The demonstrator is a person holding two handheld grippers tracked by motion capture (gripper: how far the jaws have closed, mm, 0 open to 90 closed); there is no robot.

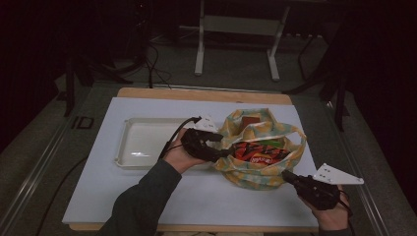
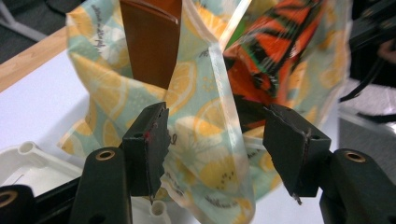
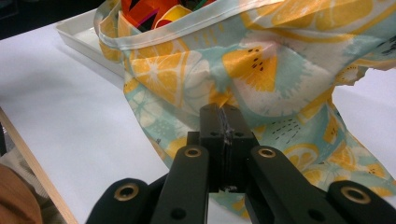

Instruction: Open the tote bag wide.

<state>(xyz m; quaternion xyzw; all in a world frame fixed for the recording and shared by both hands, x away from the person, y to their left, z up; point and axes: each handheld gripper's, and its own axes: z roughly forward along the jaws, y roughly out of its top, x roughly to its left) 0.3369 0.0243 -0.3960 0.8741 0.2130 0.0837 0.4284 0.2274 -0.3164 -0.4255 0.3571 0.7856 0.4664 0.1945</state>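
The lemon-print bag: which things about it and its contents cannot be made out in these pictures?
- Brown item in the bag: top cut off, left gripper view; kind unclear.
- Orange snack packet: print too small, high view.
- Right tool: shut on bag cloth; hold depth hidden.
- Left tool: open around bag rim.

The bag (image 1: 255,169) was thin, slightly shiny cloth printed with lemon slices. Inside it lay a glossy, crinkled foil packet (image 1: 258,152). The tray (image 1: 129,147) looked like smooth white plastic, the table (image 1: 147,196) matt white with a bare wooden edge. The grippers' jaws were matt black plastic.
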